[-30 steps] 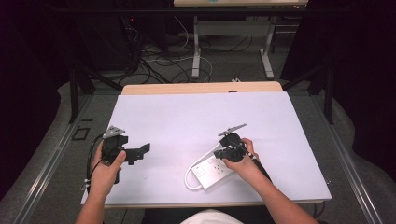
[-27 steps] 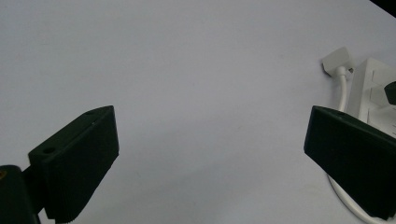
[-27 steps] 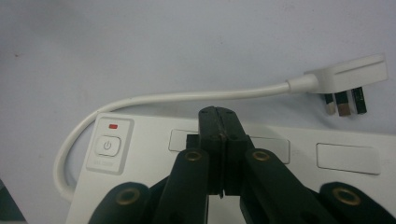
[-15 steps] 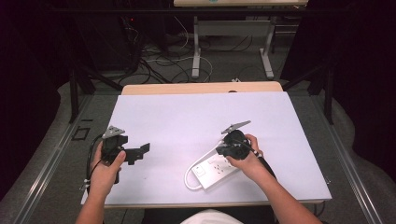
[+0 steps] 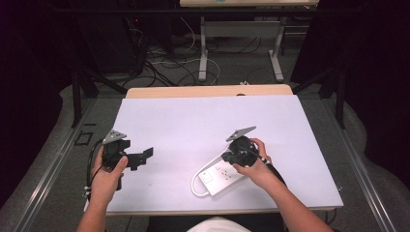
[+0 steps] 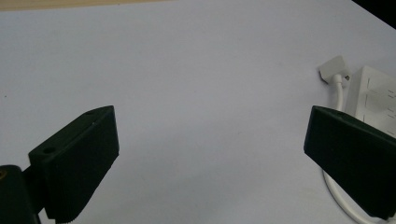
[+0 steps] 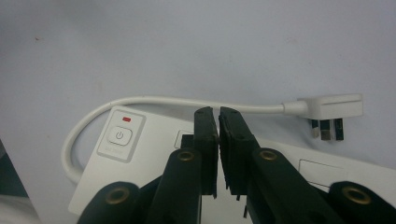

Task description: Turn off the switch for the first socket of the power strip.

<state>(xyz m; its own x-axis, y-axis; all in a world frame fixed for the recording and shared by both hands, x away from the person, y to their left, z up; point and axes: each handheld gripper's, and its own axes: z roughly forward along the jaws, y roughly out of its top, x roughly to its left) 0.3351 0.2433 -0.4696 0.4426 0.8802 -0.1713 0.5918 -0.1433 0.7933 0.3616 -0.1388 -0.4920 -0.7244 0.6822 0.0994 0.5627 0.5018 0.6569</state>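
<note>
A white power strip lies on the white table near its front edge, its cord looping to a white plug that rests on the table beside it. My right gripper points down at the strip's top, near its power button. In the right gripper view its jaws stand almost together with only a thin slit between them, having just eased apart a hair, and hold nothing. At the table's left, my left gripper hovers open and empty. From there the strip and plug lie off to its right.
A wooden strip runs along the table's far edge. Beyond it on the floor stand desk legs amid loose cables. Bare white table surface spreads between the two grippers and toward the back.
The right hand has tipped a little over the power strip, so its grey plate now shows more of its face. The left gripper has stayed where it was.
</note>
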